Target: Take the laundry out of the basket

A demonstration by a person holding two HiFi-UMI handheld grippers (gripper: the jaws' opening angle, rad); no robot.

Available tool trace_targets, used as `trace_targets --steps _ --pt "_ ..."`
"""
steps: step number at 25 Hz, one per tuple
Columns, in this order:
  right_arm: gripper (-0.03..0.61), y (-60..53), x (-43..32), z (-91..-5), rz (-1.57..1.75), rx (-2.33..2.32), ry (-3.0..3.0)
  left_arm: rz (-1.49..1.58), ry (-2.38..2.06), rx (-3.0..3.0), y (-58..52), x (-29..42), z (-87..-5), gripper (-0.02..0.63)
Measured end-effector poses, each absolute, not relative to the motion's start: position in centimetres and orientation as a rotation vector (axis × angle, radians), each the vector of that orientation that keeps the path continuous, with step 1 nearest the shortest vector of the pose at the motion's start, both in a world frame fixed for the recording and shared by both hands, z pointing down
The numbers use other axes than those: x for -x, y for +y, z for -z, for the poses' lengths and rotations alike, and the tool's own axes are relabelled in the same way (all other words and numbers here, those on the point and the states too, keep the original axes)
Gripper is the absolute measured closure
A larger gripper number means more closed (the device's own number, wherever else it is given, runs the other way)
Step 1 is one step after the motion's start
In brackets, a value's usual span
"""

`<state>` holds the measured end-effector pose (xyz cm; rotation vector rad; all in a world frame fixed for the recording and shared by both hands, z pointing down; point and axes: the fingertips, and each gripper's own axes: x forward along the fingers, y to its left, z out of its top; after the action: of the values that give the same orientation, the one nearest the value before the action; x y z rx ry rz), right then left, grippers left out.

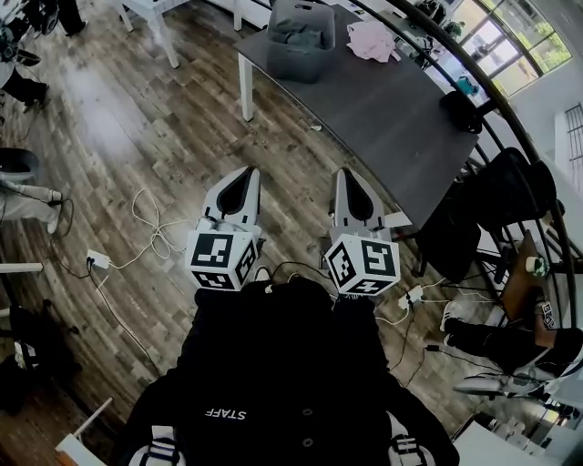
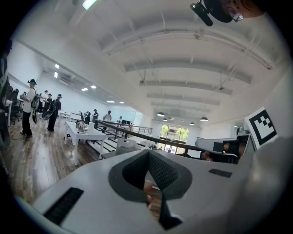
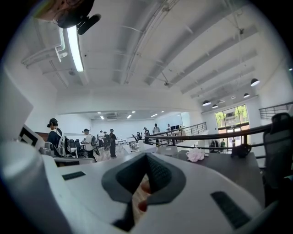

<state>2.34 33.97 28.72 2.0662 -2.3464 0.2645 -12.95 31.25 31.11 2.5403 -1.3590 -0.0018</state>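
A grey laundry basket [image 1: 301, 45] stands at the far end of a dark table [image 1: 383, 114], with grey-green laundry [image 1: 301, 33] piled inside. A pink cloth [image 1: 372, 41] lies on the table beside it and also shows in the right gripper view as the pink cloth [image 3: 196, 154]. My left gripper [image 1: 246, 175] and right gripper [image 1: 344, 175] are held side by side close to my body, over the wooden floor and well short of the basket. Both have their jaws together with nothing between them, as the left gripper [image 2: 149, 153] and right gripper [image 3: 146, 156] show in their own views.
White cables [image 1: 155, 232] and a power strip [image 1: 98, 259] lie on the floor to the left. A black chair [image 1: 510, 196] stands at the table's right, against a curved railing [image 1: 510, 100]. A white table [image 1: 155, 23] stands at the far left. Several people stand far off.
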Motion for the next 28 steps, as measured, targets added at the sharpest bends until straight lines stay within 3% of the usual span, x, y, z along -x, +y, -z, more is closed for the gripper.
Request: trace_targets --steps 15,28 --pt "0.563 28.6 -3.0 -31.0 -0.313 -2.062 -2.344 -0.035 -1.409 -2.505 26.5 14.2 -33.4 0.614" --pt "0.565 8.6 -11.8 -32.9 -0.357 -2.049 -2.388 -0.092 -1.525 -2.464 7.6 7.3 -34.9 0.614"
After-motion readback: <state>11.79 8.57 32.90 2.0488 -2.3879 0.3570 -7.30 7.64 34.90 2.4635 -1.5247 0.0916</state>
